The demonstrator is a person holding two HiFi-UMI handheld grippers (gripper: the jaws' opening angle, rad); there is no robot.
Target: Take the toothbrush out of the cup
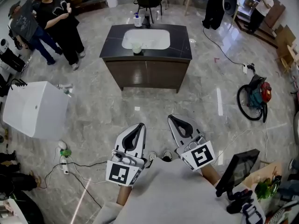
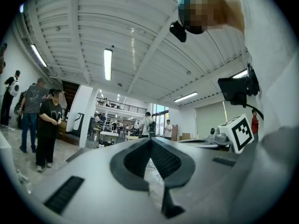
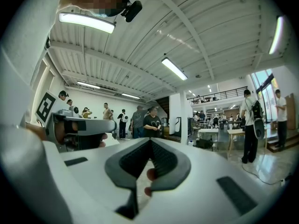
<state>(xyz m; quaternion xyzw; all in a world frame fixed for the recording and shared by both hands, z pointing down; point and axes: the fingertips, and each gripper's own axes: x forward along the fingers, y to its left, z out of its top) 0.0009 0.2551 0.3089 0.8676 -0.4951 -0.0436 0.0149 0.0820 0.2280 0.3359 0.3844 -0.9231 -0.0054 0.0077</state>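
Floor (image 1: 154,104) lay bare between the person and the dark surface (image 1: 180,43) with its white sink (image 1: 154,38). The cup (image 1: 136,47) stood on that surface at the sink's front rim, well apart from both tools; the toothbrush was too small to make out in it. A bottle (image 1: 137,20) stood behind the sink. The left hand-held gripper (image 1: 140,125) was held close to the person's body, pointing level, its jaws clenched together on nothing. The right hand-held gripper (image 1: 172,118) sat just beside it, likewise clenched and empty.
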